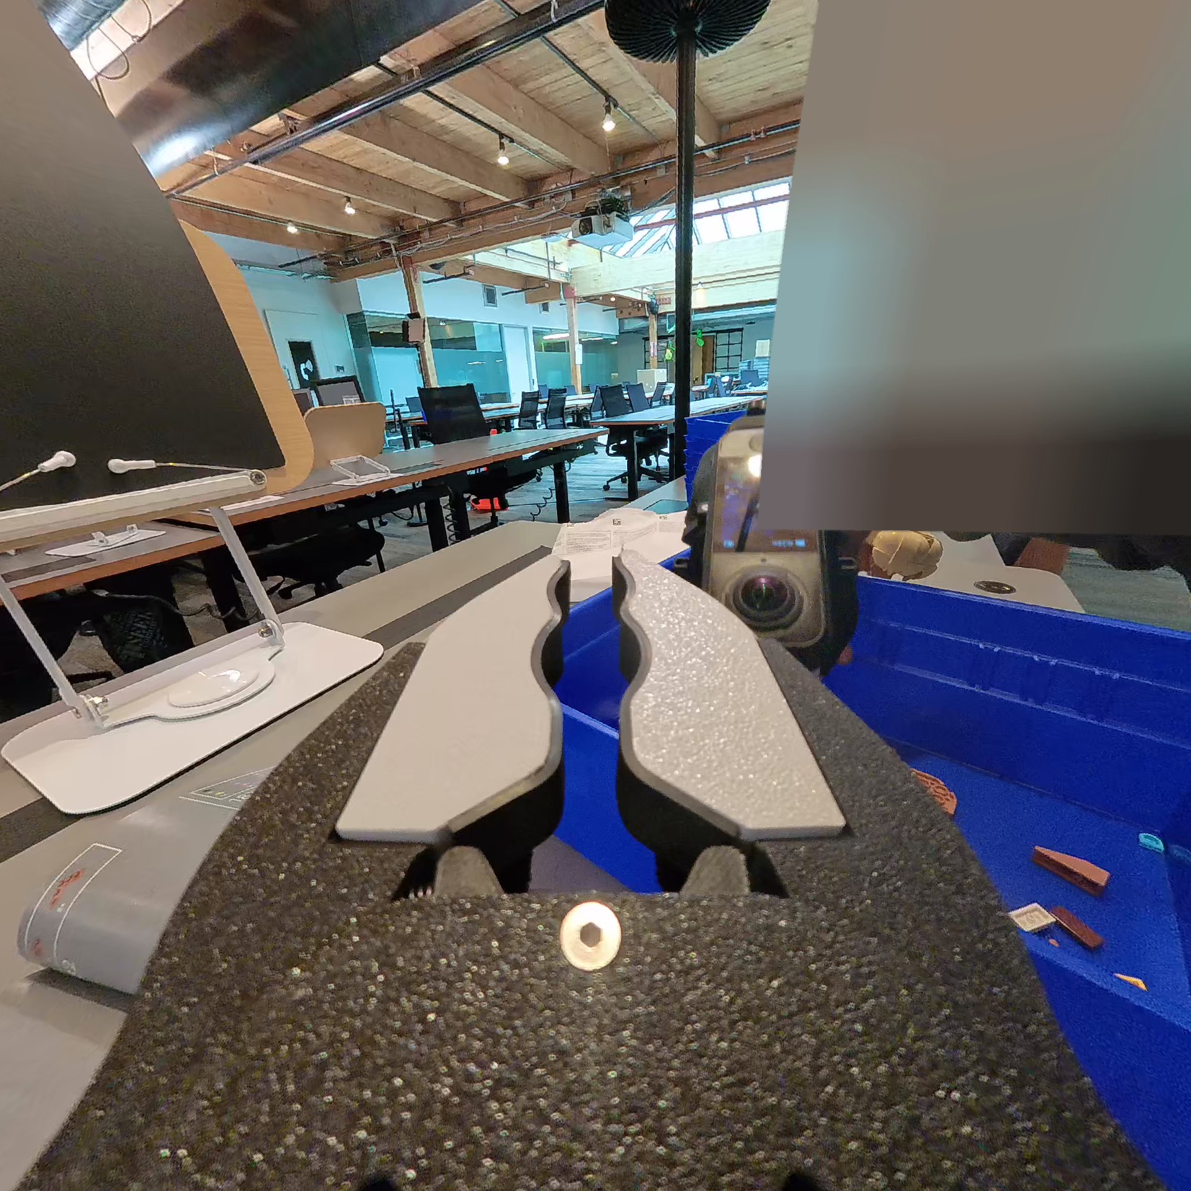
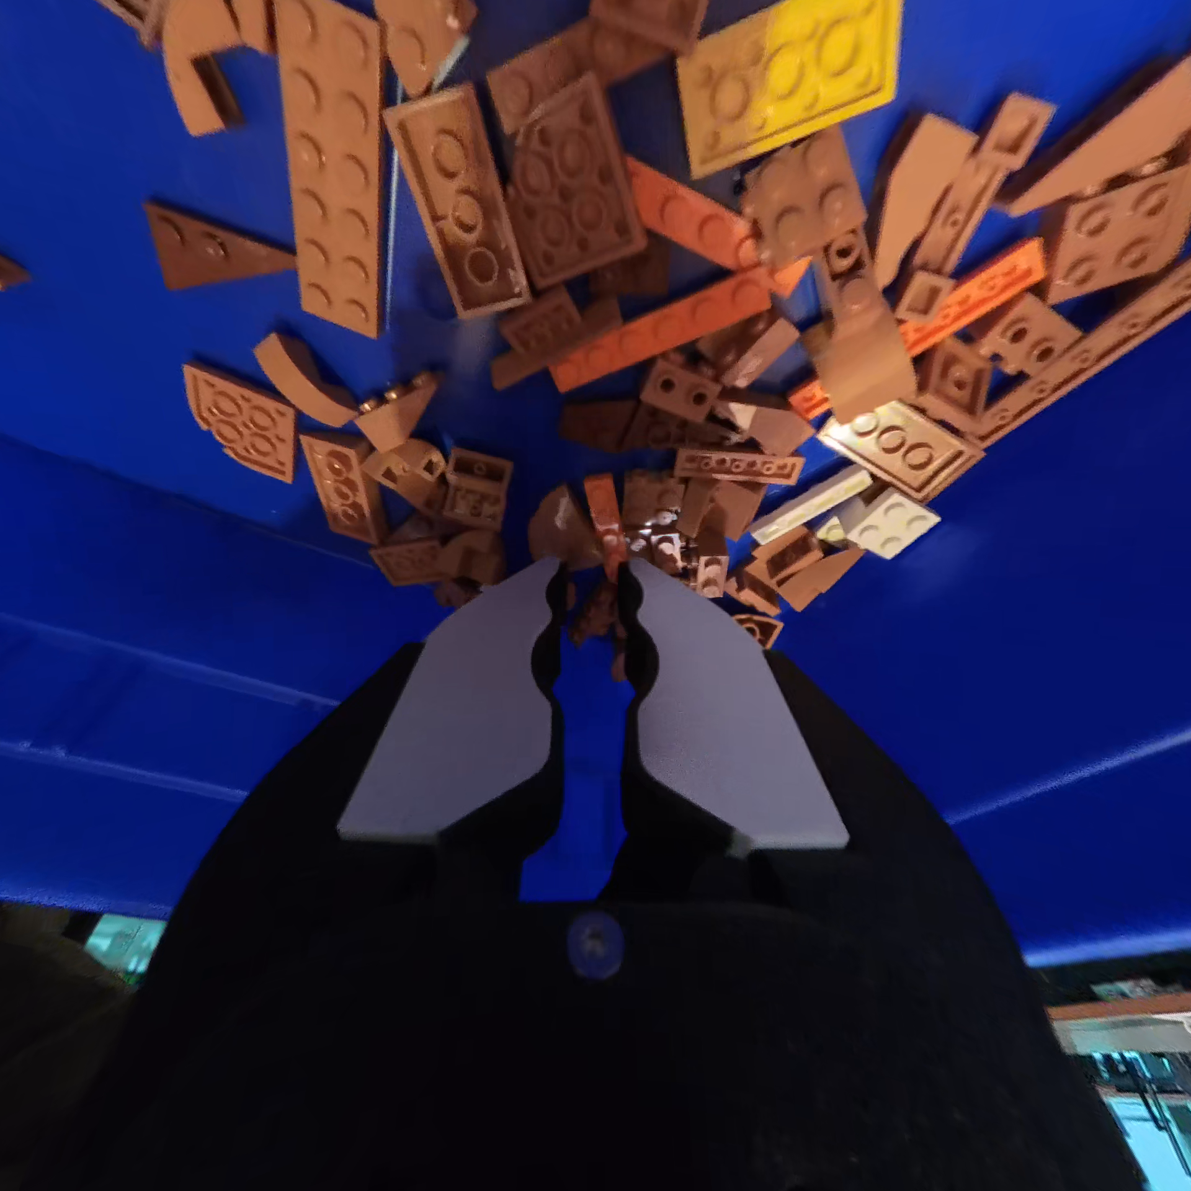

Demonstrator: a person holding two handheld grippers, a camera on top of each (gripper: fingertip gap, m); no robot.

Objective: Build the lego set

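My left gripper (image 1: 591,567) is open with a narrow gap and holds nothing. It hovers over the left rim of a blue bin (image 1: 1031,619). My right gripper (image 2: 593,570) is open and reaches down inside the blue bin (image 2: 193,677), tips at the edge of a heap of brown bricks (image 2: 567,187). A small orange-brown piece (image 2: 602,509) stands edge-on between the tips, next to the right finger. A yellow plate (image 2: 786,77), orange plates (image 2: 664,329) and white pieces (image 2: 889,522) lie in the heap. The right gripper's camera body (image 1: 767,580) shows in the left wrist view.
A white stand (image 1: 193,709) and a grey roll (image 1: 84,921) sit on the grey table left of the bin. A paper sheet (image 1: 606,535) lies behind the bin. A black pole (image 1: 684,258) rises beyond. A few loose brown pieces (image 1: 1070,867) lie on the bin floor. The grippers' ends are close to 20 centimetres from one another. Between my right fingertips and the yellow plate (image 2: 786,77) there is roughly 10 centimetres.
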